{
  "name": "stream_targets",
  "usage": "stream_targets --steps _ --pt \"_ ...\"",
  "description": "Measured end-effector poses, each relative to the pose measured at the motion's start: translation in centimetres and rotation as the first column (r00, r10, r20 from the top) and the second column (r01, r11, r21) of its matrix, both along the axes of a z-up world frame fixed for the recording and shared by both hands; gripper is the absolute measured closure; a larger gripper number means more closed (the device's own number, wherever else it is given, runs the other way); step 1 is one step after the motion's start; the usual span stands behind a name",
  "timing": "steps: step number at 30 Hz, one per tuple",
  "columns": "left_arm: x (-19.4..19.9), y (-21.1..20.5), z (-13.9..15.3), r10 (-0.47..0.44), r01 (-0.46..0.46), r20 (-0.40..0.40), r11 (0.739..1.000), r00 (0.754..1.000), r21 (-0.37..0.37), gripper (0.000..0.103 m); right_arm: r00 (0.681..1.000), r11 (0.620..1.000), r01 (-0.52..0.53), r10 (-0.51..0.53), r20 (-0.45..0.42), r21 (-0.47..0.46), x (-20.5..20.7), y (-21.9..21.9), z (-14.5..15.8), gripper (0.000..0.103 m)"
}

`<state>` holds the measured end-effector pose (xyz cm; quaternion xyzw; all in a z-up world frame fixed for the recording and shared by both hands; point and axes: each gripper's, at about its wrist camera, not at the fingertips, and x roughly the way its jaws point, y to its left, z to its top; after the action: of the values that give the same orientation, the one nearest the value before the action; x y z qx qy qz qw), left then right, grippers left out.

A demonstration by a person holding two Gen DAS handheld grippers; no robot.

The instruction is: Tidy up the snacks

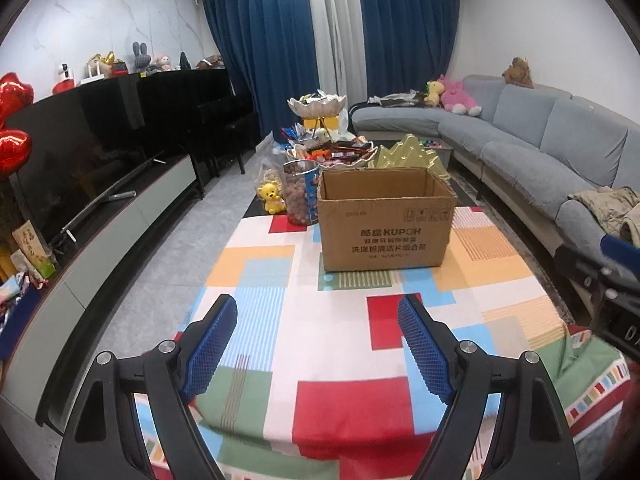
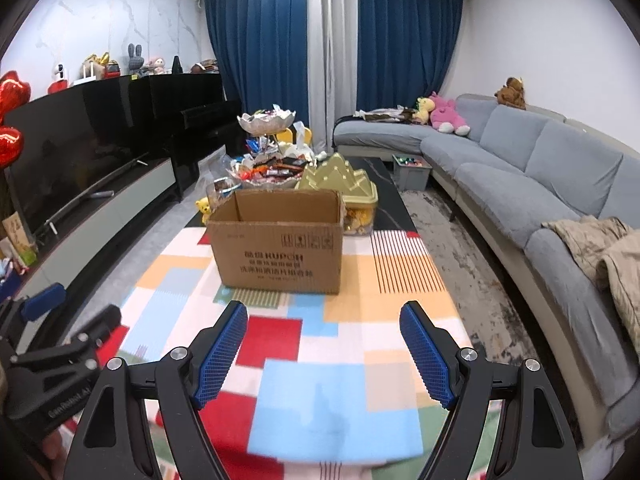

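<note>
An open brown cardboard box (image 1: 386, 222) stands on the table's patchwork cloth (image 1: 320, 320); it also shows in the right wrist view (image 2: 280, 248). Behind it lies a heap of wrapped snacks (image 1: 340, 152) in a shell-shaped dish, seen also from the right (image 2: 272, 174). A clear jar of round snacks (image 1: 300, 192) stands left of the box. My left gripper (image 1: 318, 312) is open and empty, above the cloth in front of the box. My right gripper (image 2: 324, 316) is open and empty, also in front of the box.
A gold mountain-shaped lidded container (image 2: 344, 184) sits behind the box on the right. A yellow bear toy (image 1: 271, 197) is by the jar. A tiered dish (image 1: 318, 105) stands at the far end. A grey sofa (image 2: 520, 184) runs along the right, a TV cabinet (image 1: 100, 248) along the left.
</note>
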<state>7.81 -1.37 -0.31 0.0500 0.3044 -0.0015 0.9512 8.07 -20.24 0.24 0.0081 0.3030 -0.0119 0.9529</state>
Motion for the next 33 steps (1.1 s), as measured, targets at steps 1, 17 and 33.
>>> stream_targets --steps 1,17,33 --pt "-0.6 -0.1 0.0 -0.004 0.004 0.004 1.000 1.000 0.002 0.020 1.000 1.000 0.000 0.000 0.001 0.007 -0.7 0.0 -0.1 0.024" --pt "-5.1 0.8 -0.7 0.021 -0.021 0.000 1.000 1.000 0.011 0.013 1.000 0.999 0.008 -0.007 0.012 -0.051 -5.2 0.9 0.6 0.024" --pt "-7.3 1.2 0.6 0.057 -0.058 0.062 0.998 0.996 0.010 0.000 0.998 0.998 0.053 -0.052 0.027 -0.030 -6.9 0.0 1.4 0.010"
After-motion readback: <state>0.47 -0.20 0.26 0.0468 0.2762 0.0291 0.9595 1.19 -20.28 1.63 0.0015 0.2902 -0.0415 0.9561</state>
